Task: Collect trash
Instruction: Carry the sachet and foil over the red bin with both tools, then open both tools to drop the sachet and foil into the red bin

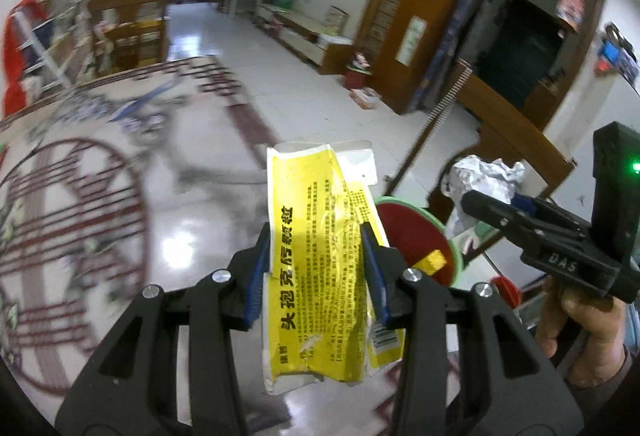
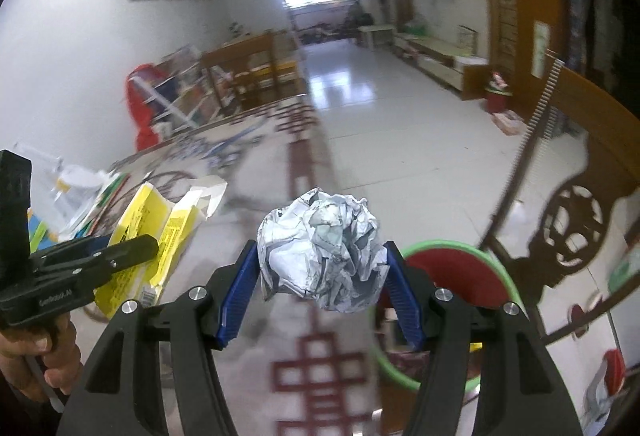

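My left gripper point(image 1: 316, 256) is shut on a flattened yellow medicine box point(image 1: 316, 276) and holds it above the glossy table. My right gripper point(image 2: 320, 268) is shut on a crumpled ball of white paper point(image 2: 322, 252). A round bin with a green rim and red inside point(image 1: 416, 240) stands just right of the yellow box; in the right wrist view the bin point(image 2: 460, 276) is low right of the paper ball. The right gripper with the paper ball point(image 1: 486, 177) also shows in the left wrist view, and the left gripper with the yellow box point(image 2: 148, 232) shows in the right wrist view.
The table top point(image 1: 80, 215) has a red and blue pattern. A carved wooden chair back point(image 2: 568, 228) stands at the right. Papers and pens point(image 2: 84, 203) lie at the table's left. A tiled floor point(image 2: 400, 123) and wooden shelves point(image 2: 256, 71) lie beyond.
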`<action>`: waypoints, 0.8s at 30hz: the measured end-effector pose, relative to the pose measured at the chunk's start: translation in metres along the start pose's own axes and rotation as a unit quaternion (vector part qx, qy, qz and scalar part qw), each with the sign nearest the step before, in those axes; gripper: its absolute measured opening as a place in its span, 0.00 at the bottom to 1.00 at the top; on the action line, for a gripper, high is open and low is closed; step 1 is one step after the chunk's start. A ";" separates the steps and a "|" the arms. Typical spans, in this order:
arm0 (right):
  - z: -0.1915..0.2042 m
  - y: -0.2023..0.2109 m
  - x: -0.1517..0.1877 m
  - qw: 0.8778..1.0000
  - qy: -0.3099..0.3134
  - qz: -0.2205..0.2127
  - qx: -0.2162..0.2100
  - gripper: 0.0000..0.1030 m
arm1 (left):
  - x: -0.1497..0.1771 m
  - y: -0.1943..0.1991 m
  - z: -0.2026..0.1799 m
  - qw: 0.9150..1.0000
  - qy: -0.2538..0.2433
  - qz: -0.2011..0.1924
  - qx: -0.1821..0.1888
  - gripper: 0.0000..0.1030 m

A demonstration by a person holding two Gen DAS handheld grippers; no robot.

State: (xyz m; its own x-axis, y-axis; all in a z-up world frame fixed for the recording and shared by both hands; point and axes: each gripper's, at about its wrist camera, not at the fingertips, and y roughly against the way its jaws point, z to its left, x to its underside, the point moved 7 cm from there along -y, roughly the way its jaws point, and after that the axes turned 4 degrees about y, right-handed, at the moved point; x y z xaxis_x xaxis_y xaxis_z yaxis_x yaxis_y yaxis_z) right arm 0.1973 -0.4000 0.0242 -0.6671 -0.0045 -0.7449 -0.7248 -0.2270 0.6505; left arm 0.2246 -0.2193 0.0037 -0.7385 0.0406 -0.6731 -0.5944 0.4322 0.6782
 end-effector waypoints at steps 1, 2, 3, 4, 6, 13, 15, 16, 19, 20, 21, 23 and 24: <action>-0.008 0.001 0.000 1.000 -0.005 0.000 0.005 0.58 | -0.002 -0.009 -0.013 1.000 -0.006 0.005 0.009 0.39; -0.019 0.002 0.001 1.000 -0.011 0.000 0.011 0.58 | -0.003 -0.014 -0.019 1.000 -0.010 0.007 0.013 0.39; -0.029 0.003 0.002 1.000 -0.017 0.000 0.016 0.58 | -0.004 -0.022 -0.032 1.000 -0.017 0.010 0.019 0.39; -0.040 0.004 0.002 0.999 -0.024 -0.001 0.024 0.58 | -0.006 -0.027 -0.039 0.999 -0.022 0.012 0.023 0.39; -0.057 0.005 0.003 0.999 -0.034 -0.001 0.034 0.58 | -0.009 -0.043 -0.057 0.999 -0.033 0.018 0.032 0.39; -0.117 0.006 0.008 0.995 -0.075 -0.001 0.060 0.58 | -0.013 -0.081 -0.093 0.997 -0.044 0.037 0.056 0.39; -0.127 0.005 0.011 0.995 -0.082 0.001 0.064 0.58 | -0.014 -0.090 -0.100 0.996 -0.043 0.042 0.063 0.39; -0.132 0.003 0.013 0.994 -0.086 0.002 0.067 0.58 | -0.013 -0.097 -0.103 0.996 -0.041 0.047 0.067 0.39; -0.142 -0.002 0.019 0.993 -0.092 0.008 0.072 0.58 | -0.012 -0.111 -0.110 0.995 -0.037 0.059 0.072 0.39; -0.145 -0.004 0.021 0.993 -0.094 0.009 0.074 0.58 | -0.011 -0.116 -0.112 0.995 -0.034 0.065 0.074 0.39; -0.148 -0.007 0.022 0.992 -0.097 0.011 0.074 0.58 | -0.010 -0.121 -0.114 0.994 -0.033 0.070 0.076 0.39; -0.152 -0.012 0.027 0.992 -0.105 0.016 0.073 0.58 | -0.009 -0.128 -0.115 0.993 -0.029 0.078 0.080 0.40; -0.154 -0.015 0.029 0.991 -0.107 0.017 0.074 0.58 | -0.008 -0.132 -0.114 0.993 -0.026 0.083 0.082 0.40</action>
State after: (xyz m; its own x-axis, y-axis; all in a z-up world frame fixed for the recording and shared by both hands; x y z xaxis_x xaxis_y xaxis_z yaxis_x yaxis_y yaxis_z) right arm 0.2155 -0.5469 -0.0297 -0.7015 0.2010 -0.6838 -0.7078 -0.0846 0.7013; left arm 0.2733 -0.3796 -0.0468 -0.8019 0.1670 -0.5736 -0.4039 0.5560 0.7265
